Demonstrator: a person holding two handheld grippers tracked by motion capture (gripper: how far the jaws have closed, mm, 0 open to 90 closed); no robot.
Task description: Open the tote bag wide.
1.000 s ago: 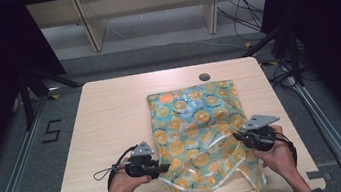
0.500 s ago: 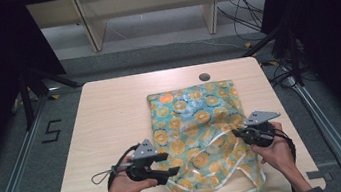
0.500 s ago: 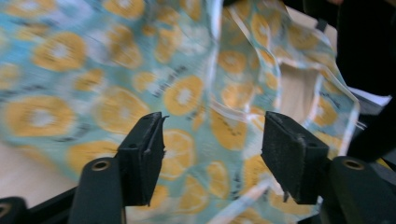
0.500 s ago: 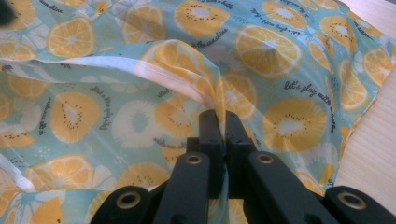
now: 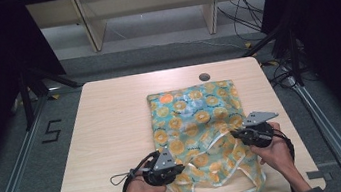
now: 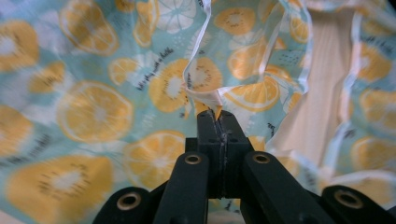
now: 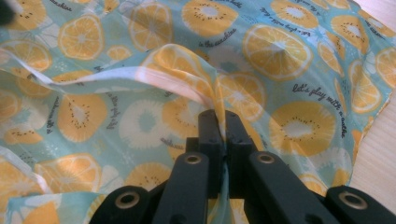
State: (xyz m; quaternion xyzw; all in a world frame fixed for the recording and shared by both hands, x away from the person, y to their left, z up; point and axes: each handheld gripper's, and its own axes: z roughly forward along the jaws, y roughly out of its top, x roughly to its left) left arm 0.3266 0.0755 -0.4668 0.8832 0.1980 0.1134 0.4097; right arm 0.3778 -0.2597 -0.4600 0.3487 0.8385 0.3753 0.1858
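Orange-print cloth [image 5: 197,122] pinched by left hand-held gripper [image 6: 217,114], right hand-held gripper [image 7: 219,116].

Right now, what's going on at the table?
A person is handling a fruit-print garment lying on the wooden table. The left gripper has just closed on its white-trimmed edge, pinching a fold. The right gripper is shut on a pinch of fabric at the garment's other side. The garment is not yet folded.

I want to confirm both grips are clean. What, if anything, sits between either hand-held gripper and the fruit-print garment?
Nothing visible. The left hand-held gripper is pinched directly on the garment's white-trimmed edge, and the right hand-held gripper is clamped on a fold.
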